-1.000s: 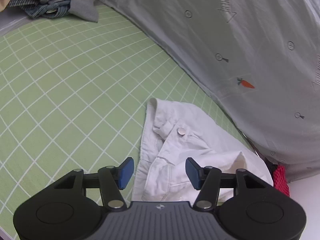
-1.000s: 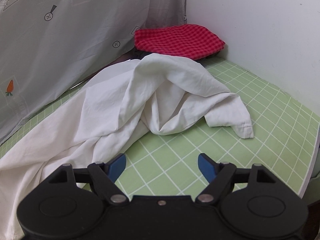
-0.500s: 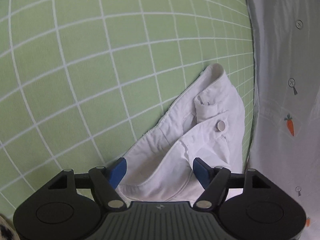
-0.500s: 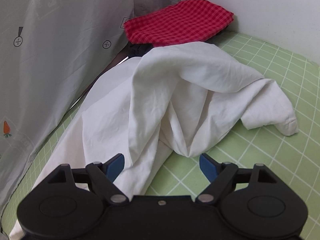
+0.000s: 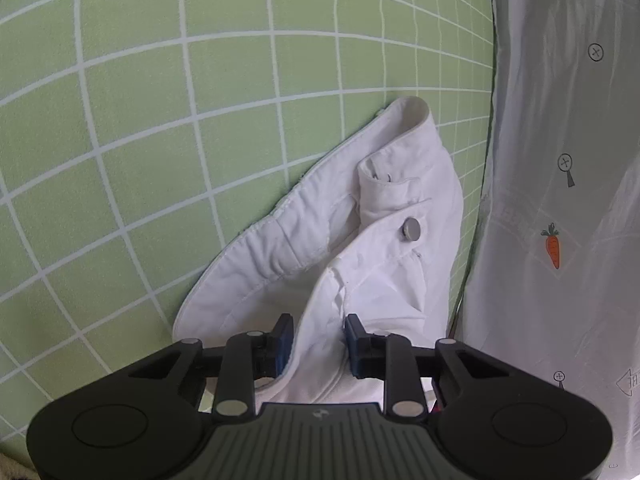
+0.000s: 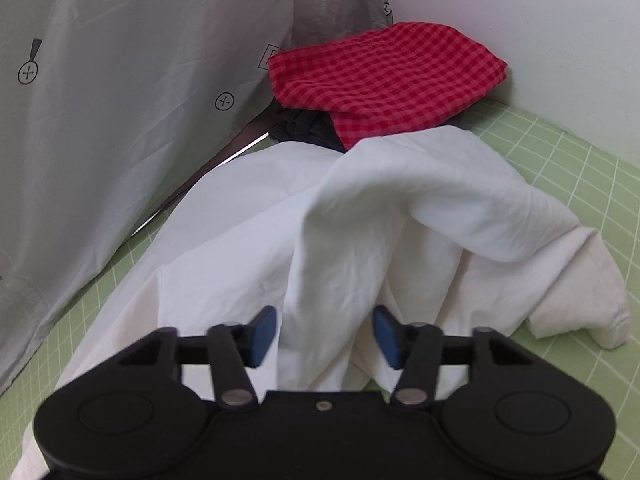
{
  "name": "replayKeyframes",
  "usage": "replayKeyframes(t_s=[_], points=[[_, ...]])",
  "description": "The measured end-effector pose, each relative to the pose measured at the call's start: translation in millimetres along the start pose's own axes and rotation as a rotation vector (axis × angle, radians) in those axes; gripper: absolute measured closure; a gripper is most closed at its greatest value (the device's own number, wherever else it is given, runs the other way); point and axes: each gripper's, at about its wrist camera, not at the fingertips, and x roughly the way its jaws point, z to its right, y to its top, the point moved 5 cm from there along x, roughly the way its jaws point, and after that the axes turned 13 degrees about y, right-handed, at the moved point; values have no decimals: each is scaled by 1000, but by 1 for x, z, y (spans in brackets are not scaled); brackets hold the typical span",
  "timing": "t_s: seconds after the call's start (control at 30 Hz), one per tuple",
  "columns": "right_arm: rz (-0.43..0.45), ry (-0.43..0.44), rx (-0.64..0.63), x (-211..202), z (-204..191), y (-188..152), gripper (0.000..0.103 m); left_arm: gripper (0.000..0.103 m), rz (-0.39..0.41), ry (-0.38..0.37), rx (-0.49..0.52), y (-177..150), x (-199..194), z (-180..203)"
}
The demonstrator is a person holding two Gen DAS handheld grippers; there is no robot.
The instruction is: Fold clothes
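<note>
Pinching crumpled white trousers [image 5: 360,248], left gripper [image 5: 316,340] fingers nearly closed; right gripper [image 6: 322,334] fingers half-open, straddling soft folds.

Left gripper [image 5: 316,338] black, ribbed grey hub, blue pads, silver pivot screws, right gripper [image 6: 324,334] alike

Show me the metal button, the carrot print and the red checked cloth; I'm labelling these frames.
metal button [image 5: 412,229], left wrist view, its flat face.
carrot print [image 5: 552,249], left wrist view, the orange body.
red checked cloth [image 6: 384,76], right wrist view, middle of its top side.
</note>
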Motion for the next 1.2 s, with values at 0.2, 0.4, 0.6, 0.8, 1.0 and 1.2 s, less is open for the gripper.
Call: replayKeyframes(t_s=[0.2, 0.4, 0.6, 0.8, 1.0, 1.2], points=[[41, 27, -49, -30, 8, 0, 93, 81, 143, -40, 93, 10, -33, 15], [67, 38, -95, -75, 6, -19, 94, 81, 259, -75, 210, 24, -78, 32], [54, 70, -74, -109, -20, -57, 95, 101, 338, -110, 204, 65, -138, 18], [40, 70, -75, -139, -49, -108, 95, 103, 484, -107, 247, 130, -208, -1], [44, 30, -47, -156, -66, -150, 95, 102, 407, -70, 225, 161, -220, -36], [67, 19, -12, -170, -67, -158, 95, 72, 256, -24, 208, 140, -172, -56]])
